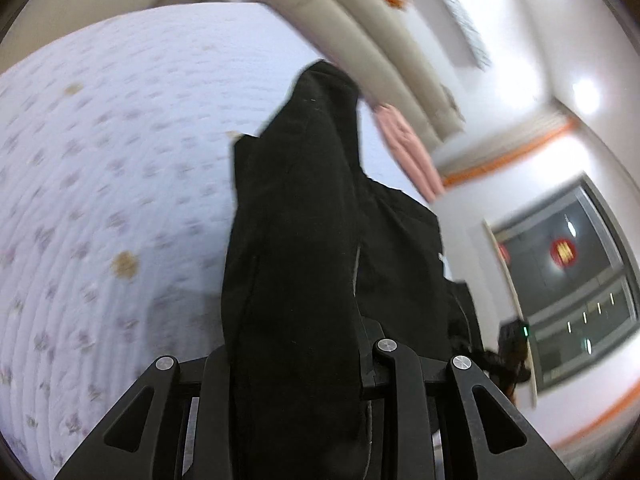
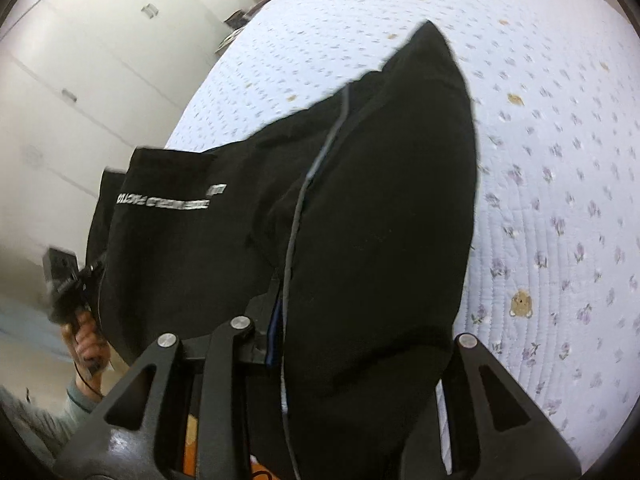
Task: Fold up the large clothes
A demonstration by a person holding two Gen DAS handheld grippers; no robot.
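both grippers, left gripper (image 1: 296, 360) and right gripper (image 2: 320, 340), clench soft black garment (image 2: 360, 220) above quilted bedspread (image 2: 560, 160).

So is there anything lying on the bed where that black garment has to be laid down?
Nothing visible does. The black garment hangs from both grippers, and the quilted bedspread beyond it shows only its printed flowers and bears. A pink cloth lies at the bed's far edge, away from the middle.
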